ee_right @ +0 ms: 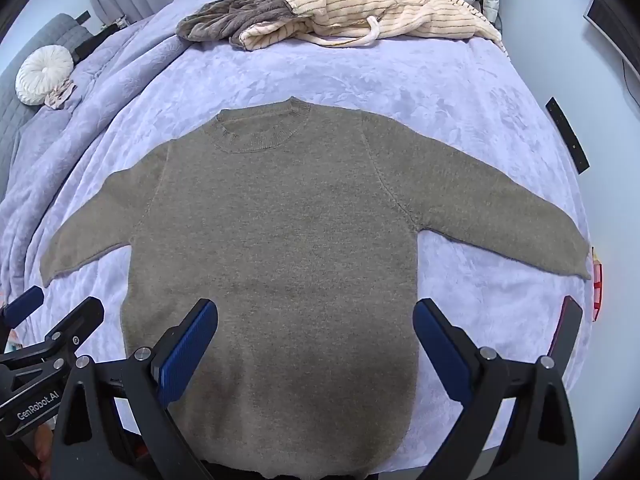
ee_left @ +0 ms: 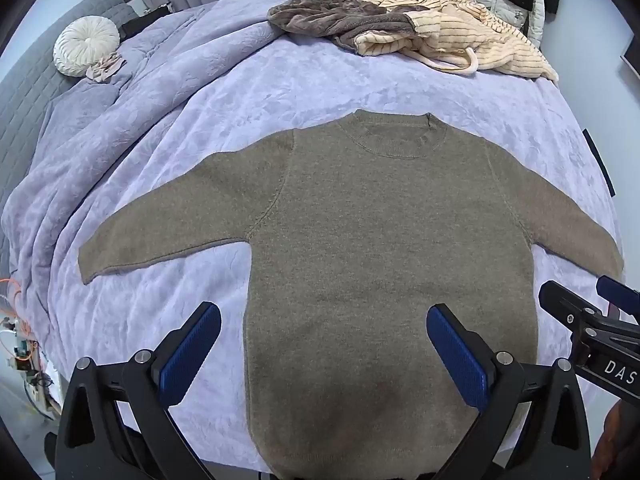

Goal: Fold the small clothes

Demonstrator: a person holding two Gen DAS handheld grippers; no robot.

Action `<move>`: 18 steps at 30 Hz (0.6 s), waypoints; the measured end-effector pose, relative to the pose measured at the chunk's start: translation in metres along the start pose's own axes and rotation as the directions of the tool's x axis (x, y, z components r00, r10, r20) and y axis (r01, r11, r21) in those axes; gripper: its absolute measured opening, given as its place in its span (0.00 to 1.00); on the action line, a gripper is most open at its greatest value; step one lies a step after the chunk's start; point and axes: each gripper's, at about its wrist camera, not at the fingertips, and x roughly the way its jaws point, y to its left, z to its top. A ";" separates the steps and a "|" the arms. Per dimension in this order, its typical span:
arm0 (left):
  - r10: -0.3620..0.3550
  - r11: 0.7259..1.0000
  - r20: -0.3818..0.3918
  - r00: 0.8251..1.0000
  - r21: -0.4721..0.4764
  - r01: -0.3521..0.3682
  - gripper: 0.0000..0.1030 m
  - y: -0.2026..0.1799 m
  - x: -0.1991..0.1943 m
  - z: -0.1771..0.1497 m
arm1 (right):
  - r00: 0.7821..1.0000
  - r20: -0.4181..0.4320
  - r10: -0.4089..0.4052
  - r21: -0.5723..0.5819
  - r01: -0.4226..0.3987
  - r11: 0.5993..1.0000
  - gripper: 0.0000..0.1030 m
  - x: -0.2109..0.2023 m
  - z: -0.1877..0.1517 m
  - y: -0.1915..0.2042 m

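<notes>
An olive-brown knit sweater (ee_left: 384,240) (ee_right: 272,240) lies flat on a lavender bedspread (ee_left: 248,92) (ee_right: 400,80), collar away from me and both sleeves spread out to the sides. My left gripper (ee_left: 324,316) hangs open above the sweater's lower left part, one blue pad over the bedspread and the other over the knit. My right gripper (ee_right: 316,312) hangs open above the lower right part, straddling the hem area. Nothing sits between either pair of pads. Each gripper shows at the edge of the other's view.
A heap of clothes, a brown fleece (ee_left: 336,16) (ee_right: 240,16) and cream striped garments (ee_left: 460,36) (ee_right: 380,8), lies at the far side of the bed. A round white cushion (ee_left: 86,46) (ee_right: 44,76) rests at the far left. Cables (ee_left: 16,320) lie beside the bed's left edge.
</notes>
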 end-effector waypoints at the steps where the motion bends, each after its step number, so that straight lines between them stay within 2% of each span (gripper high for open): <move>1: 0.000 1.000 0.001 1.000 0.002 0.000 1.00 0.000 0.000 0.000 | 1.000 0.000 0.000 -0.001 0.000 1.000 0.96 0.000 0.000 0.000; 18: 0.000 1.000 0.003 1.000 0.004 0.000 1.00 -0.004 -0.002 0.001 | 1.000 0.001 -0.003 0.004 0.003 1.000 0.96 -0.002 -0.003 0.003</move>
